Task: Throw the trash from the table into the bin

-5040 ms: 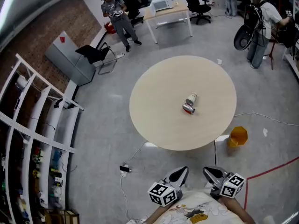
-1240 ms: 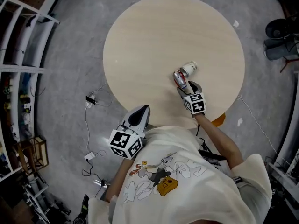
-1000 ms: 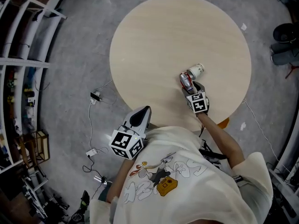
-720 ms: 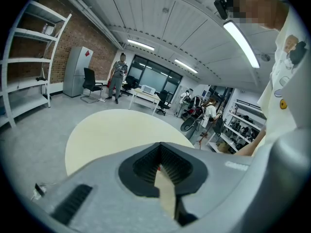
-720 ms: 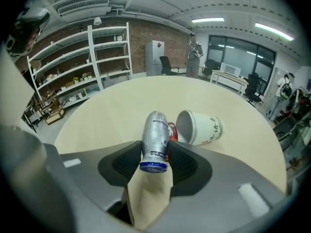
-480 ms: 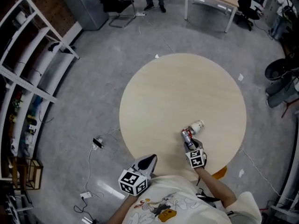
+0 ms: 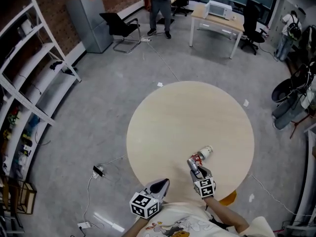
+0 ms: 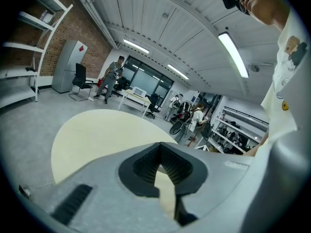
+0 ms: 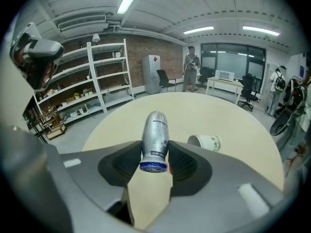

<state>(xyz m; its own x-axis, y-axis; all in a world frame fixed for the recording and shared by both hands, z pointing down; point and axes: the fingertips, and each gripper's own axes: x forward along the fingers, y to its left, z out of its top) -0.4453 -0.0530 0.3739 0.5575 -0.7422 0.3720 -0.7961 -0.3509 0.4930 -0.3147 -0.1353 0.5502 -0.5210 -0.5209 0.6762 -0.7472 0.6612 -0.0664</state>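
Observation:
A silver drink can (image 9: 155, 135) with a blue rim sticks out forward between my right gripper's (image 9: 155, 153) jaws, which have just closed and are now shut on its base. The head view shows the can (image 7: 192, 161) held a little above the round beige table (image 7: 182, 117) near its front edge, with the right gripper (image 7: 194, 167) behind it. A white paper cup (image 7: 205, 152) lies on its side just right of the can, its mouth facing me (image 9: 206, 141). My left gripper (image 7: 161, 184) hangs shut and empty off the table's front edge (image 8: 160, 152).
An orange bin (image 7: 228, 198) peeks out on the floor under the table's front right edge. A cable and plug (image 7: 98, 171) lie on the floor at the left. White shelving (image 7: 29, 83) lines the left wall. A person (image 7: 160, 4), a chair and a desk stand far back.
The right gripper's jaws closed on the can and raised it off the table. The paper cup stayed put. The head view has tilted up, showing more of the room.

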